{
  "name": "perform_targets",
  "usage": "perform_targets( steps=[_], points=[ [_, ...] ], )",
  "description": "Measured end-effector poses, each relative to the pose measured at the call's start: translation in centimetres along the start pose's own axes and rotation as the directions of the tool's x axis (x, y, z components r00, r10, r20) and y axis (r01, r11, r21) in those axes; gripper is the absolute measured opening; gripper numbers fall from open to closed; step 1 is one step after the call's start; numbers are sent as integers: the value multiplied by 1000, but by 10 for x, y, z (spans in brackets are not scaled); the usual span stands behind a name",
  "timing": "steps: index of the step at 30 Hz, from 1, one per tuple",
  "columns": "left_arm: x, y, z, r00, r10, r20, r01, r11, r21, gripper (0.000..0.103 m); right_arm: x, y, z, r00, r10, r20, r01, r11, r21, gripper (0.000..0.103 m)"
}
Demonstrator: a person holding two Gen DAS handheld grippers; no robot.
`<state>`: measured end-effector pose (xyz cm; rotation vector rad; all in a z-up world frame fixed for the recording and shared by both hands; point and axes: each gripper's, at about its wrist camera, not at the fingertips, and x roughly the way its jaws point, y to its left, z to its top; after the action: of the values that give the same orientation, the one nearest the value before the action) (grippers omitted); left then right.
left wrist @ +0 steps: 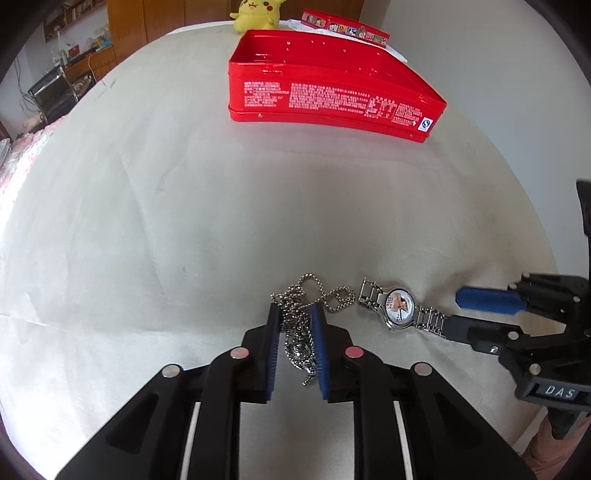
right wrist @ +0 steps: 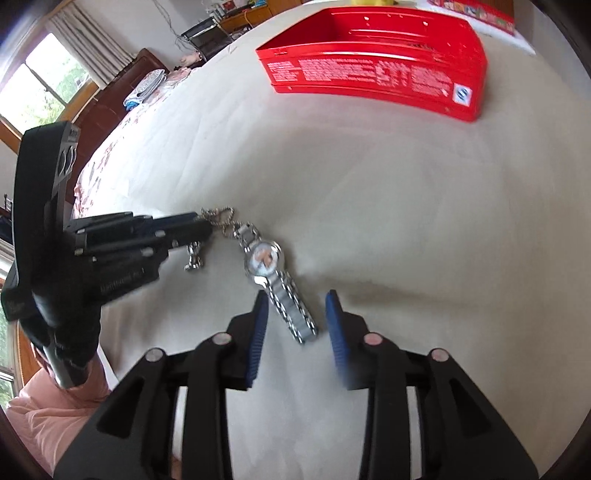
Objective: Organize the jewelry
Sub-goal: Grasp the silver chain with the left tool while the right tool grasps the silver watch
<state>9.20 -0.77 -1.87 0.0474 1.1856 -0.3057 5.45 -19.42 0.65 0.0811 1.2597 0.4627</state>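
Left gripper point(left wrist: 295, 314): low centre of the left wrist view, its 2 blue pads drawn close around a bunched ball chain point(left wrist: 301, 325). The jaws are nearly closed and the bunch sits pinched between them, so I judge it held, gathered up for a carry.

Ball chain: 1, silver. Loose loops spill past the fingertips toward mid-frame and rest on the cloth; a tail hangs down between the pads.

Watch point(right wrist: 275, 280): 1, metal link band, pale picture dial. It lies flat on the cloth just right of the chain, running diagonally from mid-frame down to the lower centre of the right wrist view.

Right gripper point(right wrist: 297, 306): lower centre of its own view, jaws parted with a clear gap. The lower end of the watch band lies between the 2 pads, and neither pad appears to press on it. The straddle suits closing across the band's narrow width.

Tin point(left wrist: 332, 88): 1 red box, open, upper centre to upper right of both views, well apart from the jewelry. Likely where the pieces go.

Lid point(left wrist: 345, 26): 1, red, with picture panels, behind the tin.

Plush toy point(left wrist: 256, 14): 1, yellow, top centre, beside the tin.

Tablecloth point(left wrist: 147, 221): pale, bearing everything.
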Motion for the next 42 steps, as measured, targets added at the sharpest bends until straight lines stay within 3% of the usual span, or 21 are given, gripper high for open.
perform_targets(
  steps=[4, 11, 15, 16, 18, 23, 26, 35, 42],
  points=[
    [4, -3, -1, 1000, 12, 0, -12, 1000, 9, 22, 11, 12, 9, 1000, -7, -13, 6, 999, -41, 37],
    [3, -6, -1, 1000, -15, 8, 15, 1000, 16, 37, 28, 22, 14, 999, -34, -38, 30, 994, -101, 39],
    [6, -12, -6, 999, 33, 22, -34, 999, 40, 33, 28, 28, 9, 995, -99, -13, 96, 983, -157, 27],
    [7, -15, -8, 997, 64, 33, -66, 996, 54, 30, 27, 28, 8, 994, -111, -5, 108, 981, -162, 25],
    [9, -14, -11, 994, 95, 52, -98, 993, 61, 13, 25, 26, 4, 993, -115, 2, 114, 980, -162, 16],
    [8, -9, -15, 995, 77, 64, -80, 996, 42, 12, 11, 7, 0, 995, -90, 31, 92, 992, -88, 15],
    [5, -7, -15, 998, 23, 67, -25, 999, 28, 11, 2, 1, 0, 997, -64, 50, 67, 996, -57, 15],
    [-23, -11, 0, 988, -24, 153, 20, 999, 28, 11, -37, -8, 10, 990, -1, 139, 2, 1000, -7, 15],
    [-37, -12, 15, 982, -44, 182, 40, 999, 26, 11, -47, -14, 20, 985, -15, 170, 14, 1000, 5, 15]
  ],
)
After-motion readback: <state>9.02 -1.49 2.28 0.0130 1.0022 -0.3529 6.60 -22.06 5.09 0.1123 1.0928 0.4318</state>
